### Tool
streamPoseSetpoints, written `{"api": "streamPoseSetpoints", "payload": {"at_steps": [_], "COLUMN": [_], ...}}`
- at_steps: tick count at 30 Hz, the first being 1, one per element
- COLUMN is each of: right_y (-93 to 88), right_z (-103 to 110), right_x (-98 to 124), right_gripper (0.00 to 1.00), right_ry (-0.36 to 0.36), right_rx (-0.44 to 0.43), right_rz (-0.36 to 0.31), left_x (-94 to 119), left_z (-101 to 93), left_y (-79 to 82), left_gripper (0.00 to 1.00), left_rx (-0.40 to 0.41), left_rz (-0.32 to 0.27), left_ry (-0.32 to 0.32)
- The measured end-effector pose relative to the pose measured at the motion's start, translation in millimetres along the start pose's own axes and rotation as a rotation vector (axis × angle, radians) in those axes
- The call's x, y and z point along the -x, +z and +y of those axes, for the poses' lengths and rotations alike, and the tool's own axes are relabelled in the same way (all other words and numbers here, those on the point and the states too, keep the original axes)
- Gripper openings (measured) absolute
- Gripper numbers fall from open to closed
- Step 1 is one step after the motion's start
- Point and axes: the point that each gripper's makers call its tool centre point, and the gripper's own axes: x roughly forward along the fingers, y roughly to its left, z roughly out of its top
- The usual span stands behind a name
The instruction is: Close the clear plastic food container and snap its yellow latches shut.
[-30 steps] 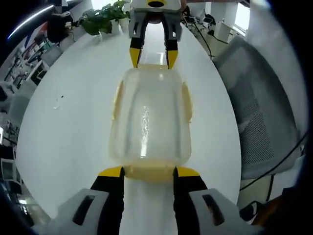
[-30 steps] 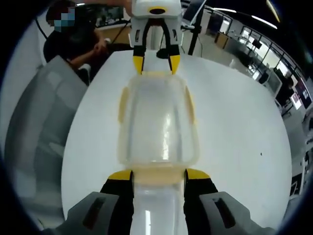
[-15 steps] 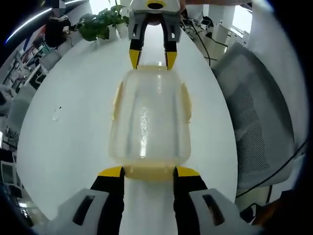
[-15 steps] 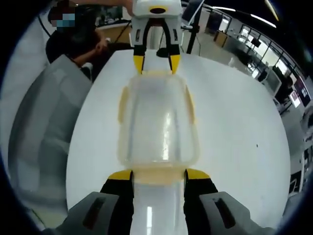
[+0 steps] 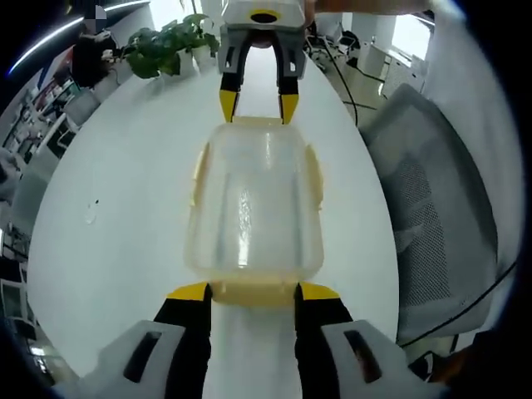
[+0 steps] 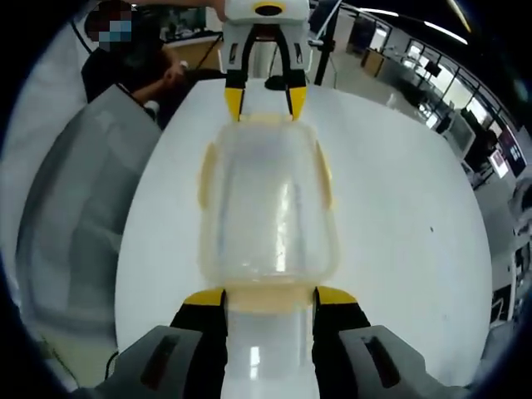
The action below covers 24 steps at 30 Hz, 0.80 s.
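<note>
The clear plastic container (image 5: 253, 204) with its lid on stretches lengthwise between my two grippers over the round white table (image 5: 108, 216). Pale yellow latches (image 5: 199, 170) run along its long sides, and another yellow latch sits at each end. My left gripper (image 5: 254, 293) is shut on the near end latch in the left gripper view, with the right gripper (image 5: 253, 104) clamped at the far end. In the right gripper view the container (image 6: 268, 208) lies the same way, my right gripper (image 6: 270, 298) shut on its near end and the left gripper (image 6: 265, 104) at the far end.
A grey mesh office chair (image 5: 432, 208) stands at the table's edge, also seen as the chair (image 6: 75, 191) in the right gripper view. A potted plant (image 5: 162, 46) sits at the table's far side. A seated person (image 6: 133, 58) is beyond the table.
The table, chair and plant have slid in both views while the container and both grippers keep their places, so both hands have moved together with the container between them.
</note>
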Motion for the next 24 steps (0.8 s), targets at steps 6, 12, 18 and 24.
{"api": "streamPoseSetpoints", "payload": {"at_steps": [6, 12, 18, 24], "right_y": [-11.1, -22.5, -32.9, -44.5], "right_z": [1, 3, 4, 4], "right_x": [6, 11, 16, 23], "right_gripper": [0.38, 0.38, 0.38, 0.38], "right_ry": [0.003, 0.006, 0.01, 0.008], "right_rx": [0.002, 0.003, 0.002, -0.001], "right_rz": [0.001, 0.007, 0.012, 0.018], "left_x": [-4, -9, -17, -21], "left_z": [-3.4, -4.9, -7.0, -6.5], "left_y": [12.6, 22.3, 32.3, 45.5], "left_gripper": [0.38, 0.38, 0.38, 0.38], "left_rx": [0.004, 0.007, 0.008, 0.002], "left_rz": [-0.006, -0.013, -0.018, -0.028], "left_ry": [-0.002, -0.003, -0.01, -0.012]}}
